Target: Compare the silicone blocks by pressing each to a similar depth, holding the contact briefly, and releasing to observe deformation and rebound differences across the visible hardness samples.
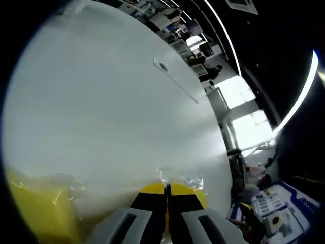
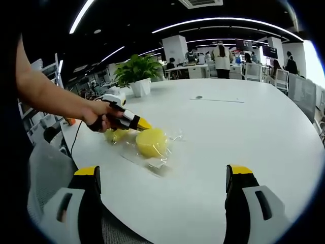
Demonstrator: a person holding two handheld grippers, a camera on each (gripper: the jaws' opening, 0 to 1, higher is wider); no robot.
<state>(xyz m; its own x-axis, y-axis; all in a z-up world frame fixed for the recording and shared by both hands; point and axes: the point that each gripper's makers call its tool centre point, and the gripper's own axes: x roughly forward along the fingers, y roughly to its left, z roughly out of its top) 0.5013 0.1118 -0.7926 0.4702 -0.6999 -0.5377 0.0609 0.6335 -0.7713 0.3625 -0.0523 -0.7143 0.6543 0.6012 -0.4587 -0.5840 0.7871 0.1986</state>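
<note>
we are pressing a yellow silicone block with the left gripper [image 2: 138, 123] on the white table [image 2: 244, 147].

from the right gripper view, the table carries two yellow blocks in clear wrap: the rounder block [image 2: 151, 142] lies toward us from the potted plant [image 2: 135, 71], the second block [image 2: 116, 135] touching it under the person's hand [image 2: 96, 116]. the left gripper, jaws closed together and gripping nothing, tips onto the block; next we judge a brief hold, then lift. the right gripper [image 2: 162, 180] stands wide open, empty.

The left tool [image 1: 166, 195], jaws together, presses a wrapped yellow silicone block [image 1: 40, 208].
</note>
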